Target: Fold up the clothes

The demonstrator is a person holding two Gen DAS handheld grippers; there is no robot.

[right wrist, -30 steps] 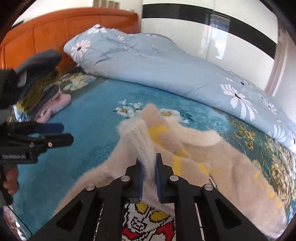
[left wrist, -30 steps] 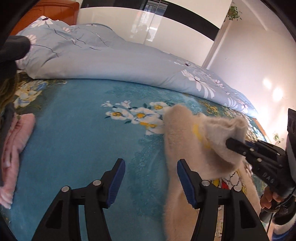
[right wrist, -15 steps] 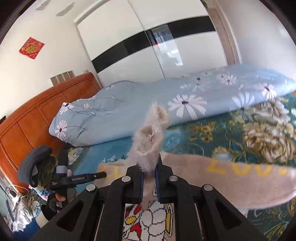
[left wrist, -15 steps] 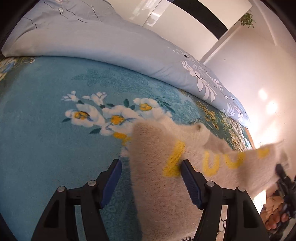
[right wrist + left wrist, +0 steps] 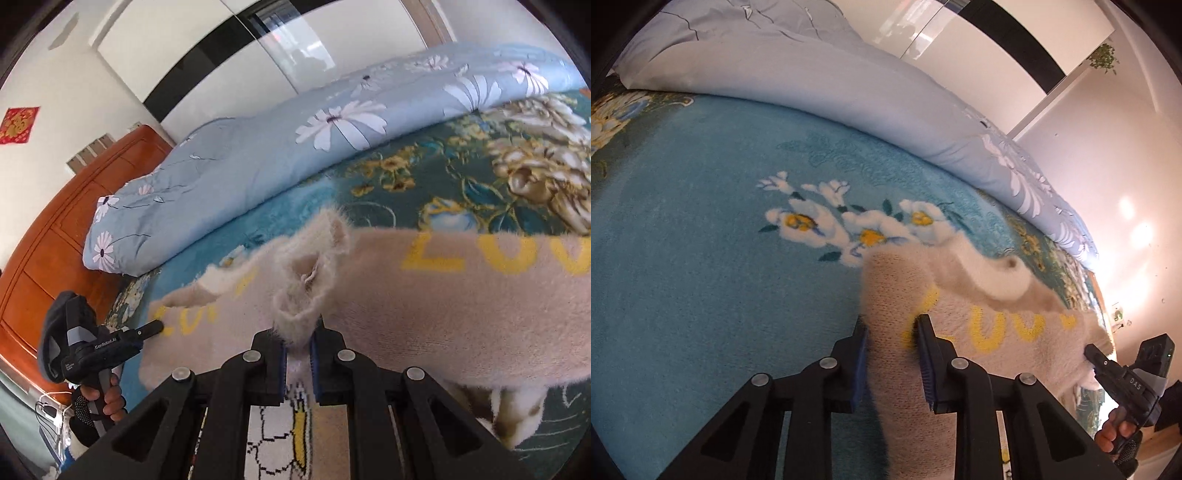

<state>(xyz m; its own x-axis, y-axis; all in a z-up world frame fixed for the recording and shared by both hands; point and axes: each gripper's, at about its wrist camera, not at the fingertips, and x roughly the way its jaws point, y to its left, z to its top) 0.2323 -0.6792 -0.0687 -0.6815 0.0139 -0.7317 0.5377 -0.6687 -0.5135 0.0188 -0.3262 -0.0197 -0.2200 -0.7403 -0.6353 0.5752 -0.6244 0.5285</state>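
A fuzzy beige sweater (image 5: 997, 332) with yellow letters lies spread across the blue floral bedspread (image 5: 701, 277). My left gripper (image 5: 892, 332) is narrowed around the sweater's left edge, with fabric between its blue pads. My right gripper (image 5: 297, 338) is shut on a bunched tuft of the sweater (image 5: 306, 288) and holds it up. The right gripper also shows in the left wrist view (image 5: 1108, 365) at the sweater's far right end. The left gripper shows in the right wrist view (image 5: 147, 328) touching the sweater's left end.
A light blue flowered duvet (image 5: 849, 99) lies rolled along the back of the bed. An orange wooden headboard (image 5: 55, 266) stands at the left. White and black wardrobe doors (image 5: 258, 48) are behind the bed. A cartoon print (image 5: 284, 435) shows under the right gripper.
The right gripper pulled the sweater out to the right, stretching it flat so the yellow letters show. The left gripper moved onto the sweater's left edge and narrowed around it.
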